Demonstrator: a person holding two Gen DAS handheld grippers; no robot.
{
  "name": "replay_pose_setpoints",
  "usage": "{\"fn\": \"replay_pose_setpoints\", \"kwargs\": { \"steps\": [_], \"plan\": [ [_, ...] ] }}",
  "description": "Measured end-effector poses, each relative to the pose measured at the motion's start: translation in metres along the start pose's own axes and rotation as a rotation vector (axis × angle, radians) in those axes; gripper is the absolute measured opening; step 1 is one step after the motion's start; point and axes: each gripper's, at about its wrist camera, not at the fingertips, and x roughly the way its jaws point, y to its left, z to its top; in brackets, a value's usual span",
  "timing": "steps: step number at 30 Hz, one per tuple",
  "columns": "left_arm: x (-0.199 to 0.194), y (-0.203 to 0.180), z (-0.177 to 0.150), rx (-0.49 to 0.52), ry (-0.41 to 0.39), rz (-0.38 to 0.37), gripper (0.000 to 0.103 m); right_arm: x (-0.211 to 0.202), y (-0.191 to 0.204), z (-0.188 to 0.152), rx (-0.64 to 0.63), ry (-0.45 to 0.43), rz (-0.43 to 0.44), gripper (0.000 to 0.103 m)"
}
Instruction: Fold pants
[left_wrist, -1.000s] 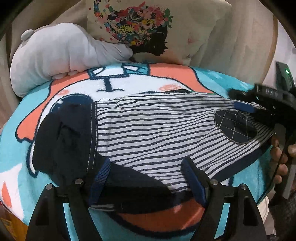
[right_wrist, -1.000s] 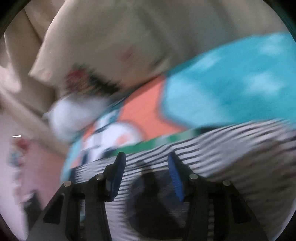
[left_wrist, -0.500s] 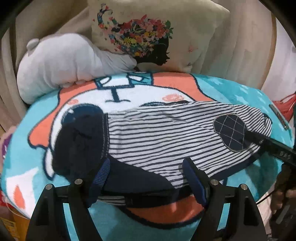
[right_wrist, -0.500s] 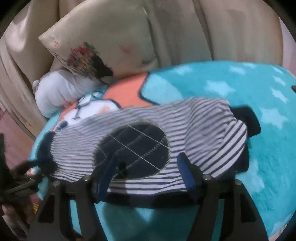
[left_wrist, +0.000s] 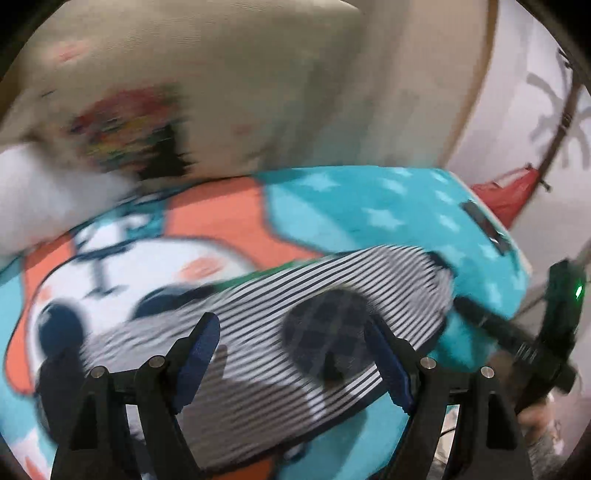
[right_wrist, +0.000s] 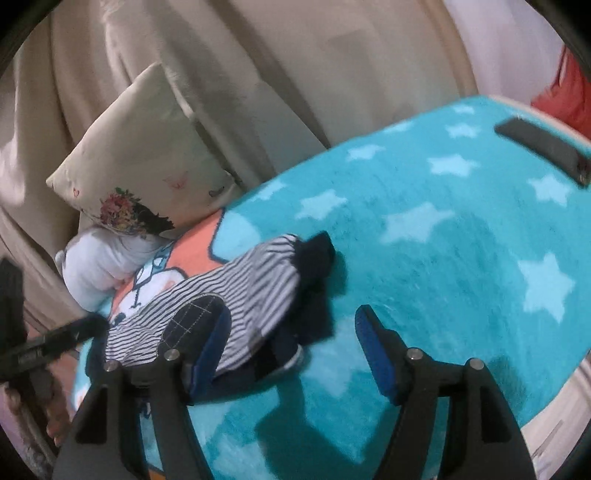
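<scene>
The striped pants (left_wrist: 266, 325) with a navy checked patch (left_wrist: 325, 328) lie folded on the blanket (left_wrist: 388, 214). My left gripper (left_wrist: 295, 358) is open and empty, hovering over the pants' near edge; this view is motion-blurred. In the right wrist view the pants (right_wrist: 236, 291) lie left of centre, with navy cuffs (right_wrist: 314, 258) at their right end. My right gripper (right_wrist: 291, 347) is open and empty, just right of the pants above the blanket (right_wrist: 443, 258). The right gripper's body shows at the right in the left wrist view (left_wrist: 517, 336).
A floral cushion (right_wrist: 136, 166) and a white plush pillow (right_wrist: 96, 266) lean against beige drapes at the back. A dark flat device (right_wrist: 543, 147) lies on the blanket's far right edge. Something red (left_wrist: 506, 192) hangs beyond the bed's right side.
Both grippers have swung right. The left now faces the patch end of the pants. The right has moved off the pants to above the bare starred blanket.
</scene>
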Motion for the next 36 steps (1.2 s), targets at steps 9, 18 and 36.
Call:
{"fn": "replay_pose_setpoints", "kwargs": {
  "steps": [9, 18, 36],
  "plan": [
    [0.093, -0.071, 0.063, 0.108, 0.185, -0.209, 0.083, 0.019, 0.017, -0.005, -0.098, 0.044, 0.012, 0.070],
    [0.154, -0.118, 0.065, 0.223, 0.298, -0.205, 0.078, 0.027, 0.021, -0.010, -0.127, 0.020, -0.011, 0.070],
    [0.062, 0.005, 0.025, -0.153, 0.093, -0.241, 0.041, 0.037, 0.105, -0.001, -0.316, 0.081, 0.249, 0.020]
  ]
}}
